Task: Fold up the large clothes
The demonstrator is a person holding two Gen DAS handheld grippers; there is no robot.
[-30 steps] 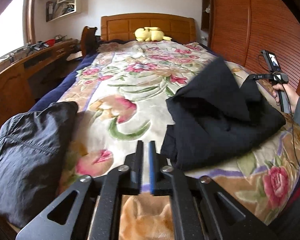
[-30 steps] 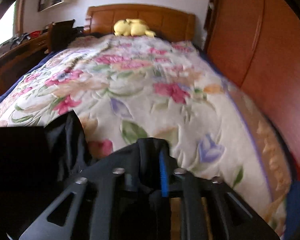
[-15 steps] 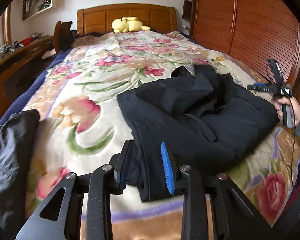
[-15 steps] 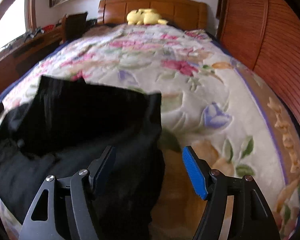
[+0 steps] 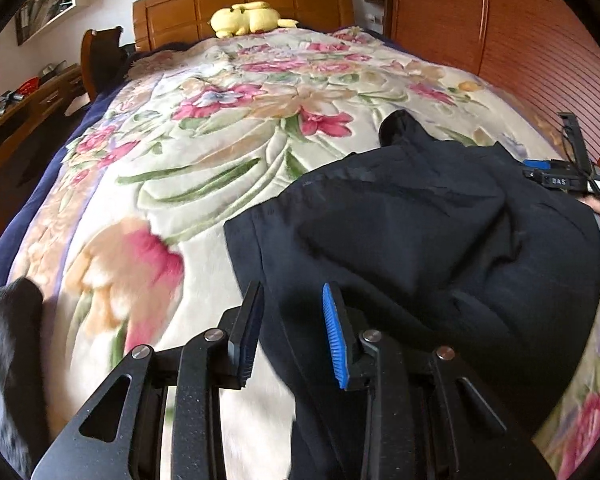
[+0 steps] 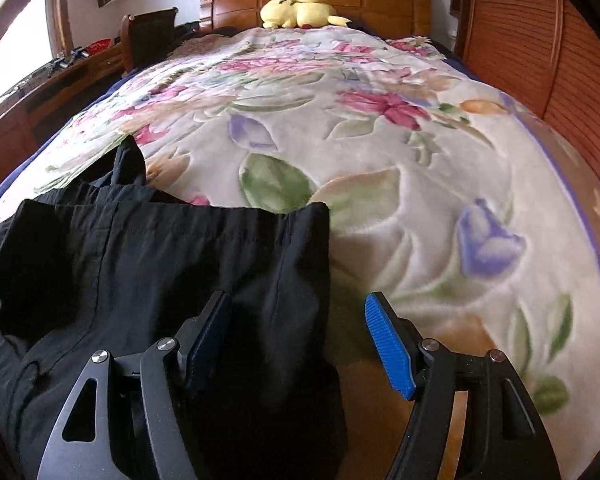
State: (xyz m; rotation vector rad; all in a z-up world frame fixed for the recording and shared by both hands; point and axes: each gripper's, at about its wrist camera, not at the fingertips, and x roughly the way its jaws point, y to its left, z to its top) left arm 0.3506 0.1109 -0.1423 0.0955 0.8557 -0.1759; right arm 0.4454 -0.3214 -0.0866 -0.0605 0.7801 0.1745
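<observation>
In the left wrist view, the left gripper [image 5: 294, 336] is spread apart above the near left edge of the black garment [image 5: 428, 248], which lies rumpled on the floral blanket [image 5: 204, 148] toward the bed's right side. A second dark garment [image 5: 8, 360] sits at the lower left edge, well apart from it. A yellow plush toy [image 5: 246, 18] rests by the wooden headboard [image 5: 240, 0]. At far right, the right gripper [image 5: 560, 176] shows past the garment, its jaws hidden there. In the right wrist view, the right gripper [image 6: 304, 344] is spread wide, its left finger over the black garment [image 6: 160, 264] and its blue-padded right finger over bare blanket [image 6: 420, 184], just beside the cloth's right edge.
</observation>
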